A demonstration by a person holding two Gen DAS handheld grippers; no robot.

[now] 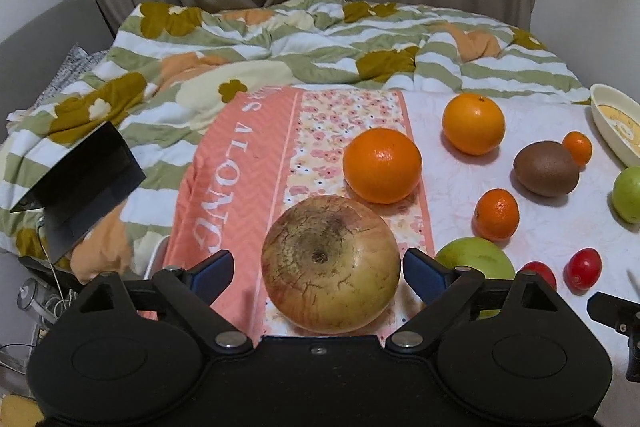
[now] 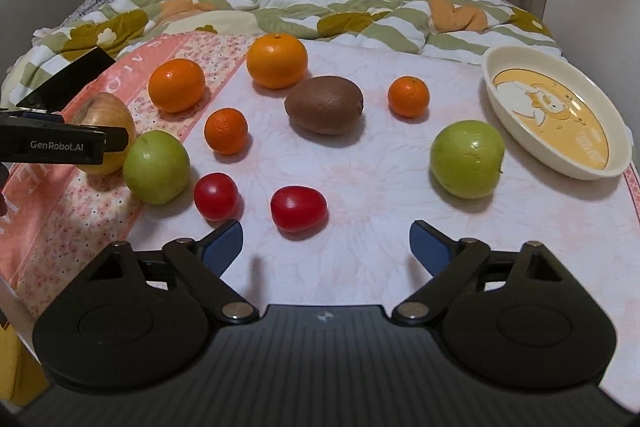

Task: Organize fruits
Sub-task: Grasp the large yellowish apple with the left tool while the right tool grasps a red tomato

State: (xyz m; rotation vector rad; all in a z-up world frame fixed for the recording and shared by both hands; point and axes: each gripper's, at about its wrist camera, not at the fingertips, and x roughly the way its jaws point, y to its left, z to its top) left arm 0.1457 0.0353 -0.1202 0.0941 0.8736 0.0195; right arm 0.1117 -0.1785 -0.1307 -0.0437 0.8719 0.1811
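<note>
The left gripper [image 1: 318,277] has its jaws spread wide on either side of a russet, yellow-brown apple [image 1: 331,264]; the blue pads [image 1: 423,273] stand just off the fruit's sides, and whether either one touches the skin cannot be told. The apple sits on the pink floral strip of the tablecloth [image 1: 236,187], directly ahead of that gripper's body. Taking the apple as landmark: a large orange [image 1: 382,165] lies just behind it, a second large orange [image 1: 473,125] farther back and to the right, and a green apple [image 1: 474,259] just beside it on the right.

The right gripper [image 2: 326,245] is spread open over bare cloth, holding nothing. A red cherry tomato [image 2: 298,208] lies just ahead of it, between the lines of its fingers; another green apple [image 2: 466,159] sits ahead to its right, near the cream dish [image 2: 560,115].
</note>
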